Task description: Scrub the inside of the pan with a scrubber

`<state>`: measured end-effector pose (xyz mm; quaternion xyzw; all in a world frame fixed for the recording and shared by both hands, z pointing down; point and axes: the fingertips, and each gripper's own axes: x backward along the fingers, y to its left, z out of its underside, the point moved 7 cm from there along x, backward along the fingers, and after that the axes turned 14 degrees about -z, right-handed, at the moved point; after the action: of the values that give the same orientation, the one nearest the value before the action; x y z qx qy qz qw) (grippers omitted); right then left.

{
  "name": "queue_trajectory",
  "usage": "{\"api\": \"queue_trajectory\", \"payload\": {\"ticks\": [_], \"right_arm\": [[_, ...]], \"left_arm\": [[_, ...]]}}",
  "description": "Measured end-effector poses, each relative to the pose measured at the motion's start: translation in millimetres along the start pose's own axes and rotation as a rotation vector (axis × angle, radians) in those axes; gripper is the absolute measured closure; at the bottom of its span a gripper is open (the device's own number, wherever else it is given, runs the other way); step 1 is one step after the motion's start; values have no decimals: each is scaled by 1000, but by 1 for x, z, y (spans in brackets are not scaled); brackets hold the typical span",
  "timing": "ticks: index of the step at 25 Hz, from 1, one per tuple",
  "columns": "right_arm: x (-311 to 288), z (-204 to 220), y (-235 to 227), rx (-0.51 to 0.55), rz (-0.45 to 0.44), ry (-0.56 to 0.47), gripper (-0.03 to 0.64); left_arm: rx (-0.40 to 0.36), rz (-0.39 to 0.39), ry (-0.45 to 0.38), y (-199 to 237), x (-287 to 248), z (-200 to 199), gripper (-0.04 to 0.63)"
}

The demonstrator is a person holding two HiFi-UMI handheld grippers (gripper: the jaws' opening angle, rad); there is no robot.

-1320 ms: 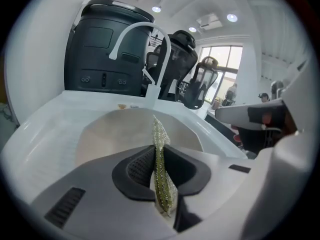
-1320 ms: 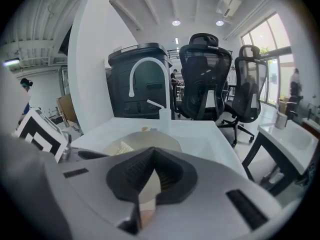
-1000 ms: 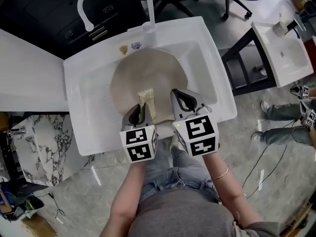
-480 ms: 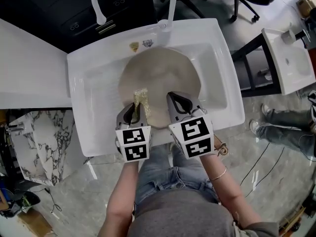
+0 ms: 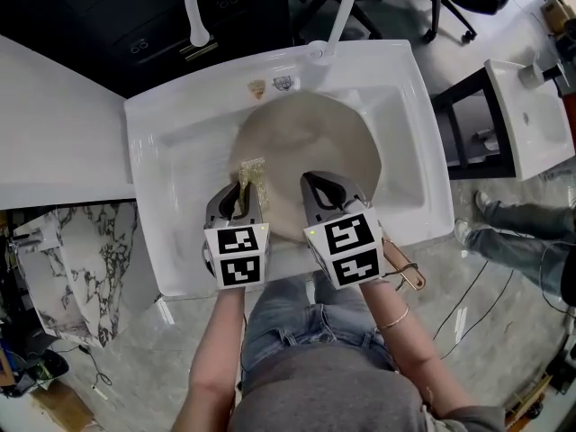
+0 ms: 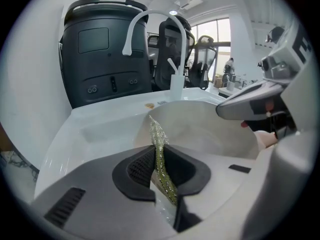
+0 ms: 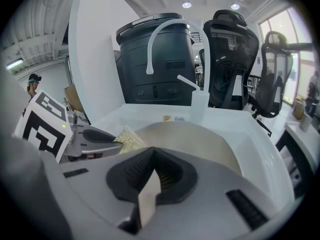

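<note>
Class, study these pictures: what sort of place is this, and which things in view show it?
Probably a lab or office workspace fitted with a mock kitchen station, not a home: the white sink with its faucet has office chairs right behind it, and another white basin stands on a black frame nearby.

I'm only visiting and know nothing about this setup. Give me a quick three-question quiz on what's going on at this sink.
1. True or false: the left gripper is shut on the scrubber.
2. The pan lies in: A) the sink; B) a bucket; C) a drawer.
3. Fill in: the right gripper clamps the pan's ____.
Key: 1 true; 2 A; 3 rim.
</note>
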<state>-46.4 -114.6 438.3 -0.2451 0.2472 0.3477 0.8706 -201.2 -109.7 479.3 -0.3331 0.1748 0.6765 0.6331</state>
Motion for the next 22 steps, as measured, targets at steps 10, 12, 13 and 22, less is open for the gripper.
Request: {"api": "queue_trajectory", "payload": {"ticks": [10,12,13,22], "right_arm": [[-9,-3,-6,-24,16,10,607],[-6,-3,-8,-24,20,4,607],[-5,-3,-8,-24,23,-1,607],[25,-8,-10,-27,22,-91,607]], "left_arm": [[-22,-38,-13,22,-27,-22,535],[-25,-53,-27,25,-30,-28,535],[-25,-61,-34,26,-31,-31,535],[0,-80,-160,23,-5,-63,535]]}}
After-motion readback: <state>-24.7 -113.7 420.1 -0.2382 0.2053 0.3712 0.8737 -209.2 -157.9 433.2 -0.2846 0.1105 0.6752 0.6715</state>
